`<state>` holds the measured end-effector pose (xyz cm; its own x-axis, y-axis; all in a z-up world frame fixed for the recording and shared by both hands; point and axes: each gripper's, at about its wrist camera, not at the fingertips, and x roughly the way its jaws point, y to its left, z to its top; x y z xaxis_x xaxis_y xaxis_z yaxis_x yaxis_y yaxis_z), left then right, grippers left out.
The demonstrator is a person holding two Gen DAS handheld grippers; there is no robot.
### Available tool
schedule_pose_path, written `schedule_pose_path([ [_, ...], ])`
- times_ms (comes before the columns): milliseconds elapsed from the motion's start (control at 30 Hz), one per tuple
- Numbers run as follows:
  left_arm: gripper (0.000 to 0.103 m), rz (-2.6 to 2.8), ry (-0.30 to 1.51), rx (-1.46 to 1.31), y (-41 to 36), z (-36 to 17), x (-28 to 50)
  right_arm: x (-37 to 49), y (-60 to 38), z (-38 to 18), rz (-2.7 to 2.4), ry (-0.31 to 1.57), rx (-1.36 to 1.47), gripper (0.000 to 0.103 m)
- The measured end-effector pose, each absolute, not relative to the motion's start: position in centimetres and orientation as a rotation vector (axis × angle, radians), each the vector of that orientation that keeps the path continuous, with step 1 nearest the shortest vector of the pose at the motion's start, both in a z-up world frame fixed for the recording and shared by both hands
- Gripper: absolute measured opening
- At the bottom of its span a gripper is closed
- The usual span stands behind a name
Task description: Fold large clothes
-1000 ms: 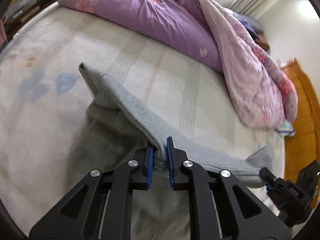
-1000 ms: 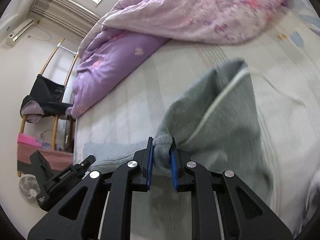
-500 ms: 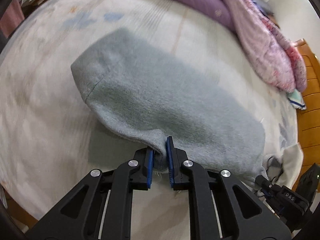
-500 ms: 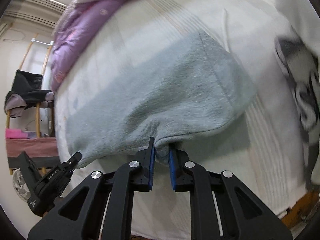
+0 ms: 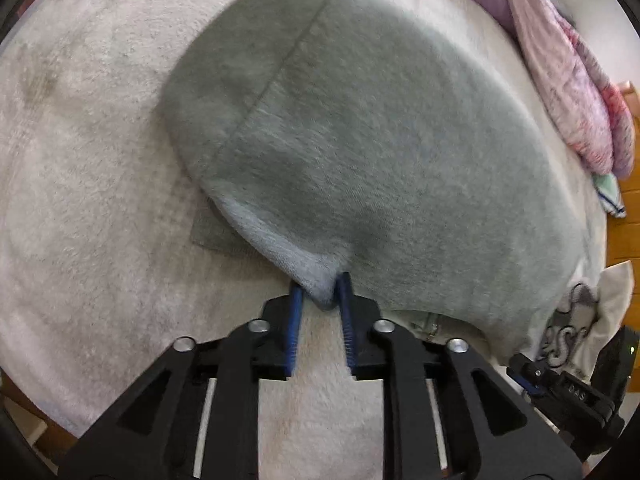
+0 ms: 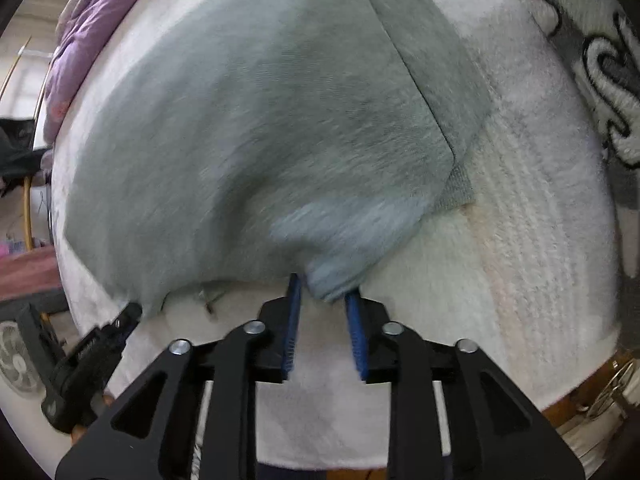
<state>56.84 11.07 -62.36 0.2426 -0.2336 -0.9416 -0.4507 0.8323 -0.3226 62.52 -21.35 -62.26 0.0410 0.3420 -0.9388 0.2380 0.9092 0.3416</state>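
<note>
Grey fleece garment (image 5: 380, 128) is doubled over on the cream bed cover (image 5: 80, 240), near its front edge; a corner of the folded layer sits between the fingers of the left gripper (image 5: 320, 292) and another in the right gripper (image 6: 324, 288), fingers on both parted part-way with cloth loose in the gap, so the grip looks nearly let go. To finish this fold well: lay both corners down level with the lower layer's edge, spread fingers fully, back straight out without dragging.

left gripper (image 5: 320, 292) — parted, fabric tip between pads | grey garment (image 5: 380, 120) — spread on bed (image 5: 80, 220)
</note>
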Motion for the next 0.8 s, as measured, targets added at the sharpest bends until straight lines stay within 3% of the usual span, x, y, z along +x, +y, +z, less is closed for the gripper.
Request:
schedule_pose_path([
  [100, 0.059, 0.18, 1.288, -0.635, 12.5, -60.8, 55.7, 62.0, -20.8, -58.7, 0.126, 1.506, 0.403, 0.025],
  [200, 0.062, 0.2, 1.241, -0.684, 14.4, -59.8, 54.9, 63.1, -18.6, -55.4, 0.201, 1.376, 0.342, 0.023],
  [233, 0.063, 0.215, 1.239, -0.705, 15.1, -60.0, 54.7, 63.5, -17.8, -54.7, 0.242, 1.323, 0.322, 0.02],
  [267, 0.063, 0.228, 1.239, -0.713, 15.7, -60.3, 54.5, 63.7, -17.2, -54.5, 0.269, 1.29, 0.303, 0.01],
  [367, 0.063, 0.279, 1.25, -0.75, 17.4, -61.3, 54.2, 67.0, -13.8, -55.0, 0.323, 1.222, 0.267, 0.003],
  [567, 0.063, 0.288, 1.252, -0.789, 19.2, -63.3, 54.5, 73.3, -7.9, -61.6, 0.295, 1.261, 0.048, 0.002],
  [800, 0.063, 0.262, 1.242, -0.842, 18.9, -65.0, 55.7, 76.0, -9.3, -64.2, 0.28, 1.299, 0.13, 0.0],
])
